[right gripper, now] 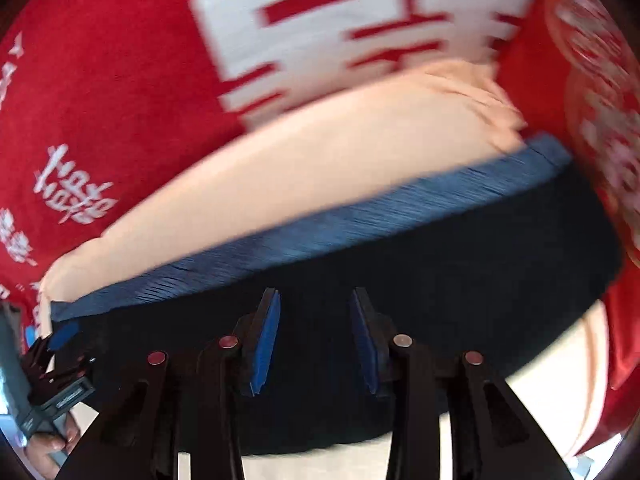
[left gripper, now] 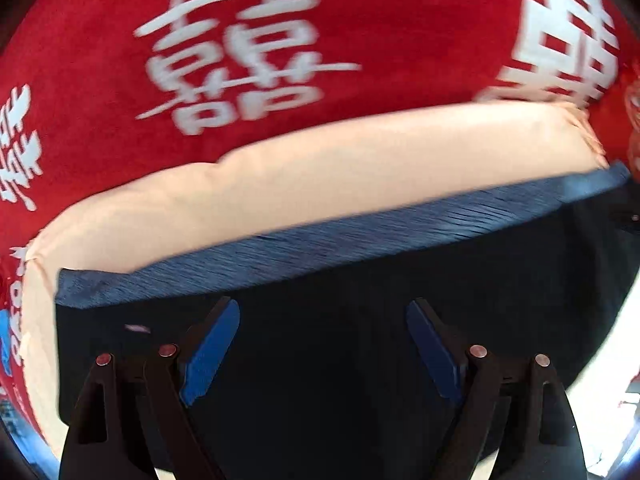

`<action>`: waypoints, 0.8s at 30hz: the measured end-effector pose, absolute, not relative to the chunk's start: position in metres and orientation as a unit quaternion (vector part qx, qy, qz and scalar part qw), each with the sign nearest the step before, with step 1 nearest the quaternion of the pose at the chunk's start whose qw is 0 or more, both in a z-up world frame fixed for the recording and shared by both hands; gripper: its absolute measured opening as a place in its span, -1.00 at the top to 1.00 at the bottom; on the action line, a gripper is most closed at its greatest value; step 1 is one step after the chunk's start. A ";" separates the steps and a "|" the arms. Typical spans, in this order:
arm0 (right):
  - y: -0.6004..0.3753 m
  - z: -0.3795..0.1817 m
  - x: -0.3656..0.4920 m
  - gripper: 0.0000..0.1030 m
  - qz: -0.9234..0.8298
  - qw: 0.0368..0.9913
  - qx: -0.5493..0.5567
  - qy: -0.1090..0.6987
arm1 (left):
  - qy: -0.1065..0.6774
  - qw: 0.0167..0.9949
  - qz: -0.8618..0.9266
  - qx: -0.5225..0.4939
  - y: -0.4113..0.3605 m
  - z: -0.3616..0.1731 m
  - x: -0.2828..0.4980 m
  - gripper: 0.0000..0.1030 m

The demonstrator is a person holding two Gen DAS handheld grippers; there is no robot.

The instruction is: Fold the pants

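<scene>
Dark navy pants with a lighter blue ribbed waistband lie flat on a peach cloth. My left gripper hangs over the dark fabric just short of the waistband, jaws wide open and empty. In the right wrist view the same pants and waistband show. My right gripper is over the dark fabric near the waistband, jaws open with a narrower gap, nothing between them. The left gripper also shows at the lower left of the right wrist view.
A red cloth with white characters covers the surface beyond the peach cloth; it also shows in the right wrist view. A pale surface shows below the pants' near edge. The person's hand holds the left gripper.
</scene>
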State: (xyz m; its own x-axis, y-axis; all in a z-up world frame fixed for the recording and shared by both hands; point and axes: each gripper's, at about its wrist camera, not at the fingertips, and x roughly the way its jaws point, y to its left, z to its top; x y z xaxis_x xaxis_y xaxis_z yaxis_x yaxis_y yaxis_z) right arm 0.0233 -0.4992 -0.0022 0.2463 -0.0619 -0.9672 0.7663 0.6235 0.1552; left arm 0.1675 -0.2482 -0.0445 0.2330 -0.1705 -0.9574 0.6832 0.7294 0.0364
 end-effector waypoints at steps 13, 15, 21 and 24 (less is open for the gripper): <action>-0.564 0.008 -0.117 0.22 -0.427 0.663 0.376 0.486 | 0.550 0.718 -0.319 0.284 -0.333 -0.059 0.080 -0.69; -0.576 0.007 -0.132 0.21 -0.447 0.648 0.397 0.472 | 0.548 0.722 -0.310 0.287 -0.334 -0.066 0.075 -0.69; -0.611 -0.017 -0.150 0.84 -0.429 0.640 0.454 0.448 | 0.536 0.733 -0.303 0.290 -0.334 -0.065 0.071 -0.75; -0.620 -0.001 -0.139 0.84 -0.416 0.670 0.421 0.449 | 0.533 0.734 -0.298 0.296 -0.336 -0.064 0.069 -0.75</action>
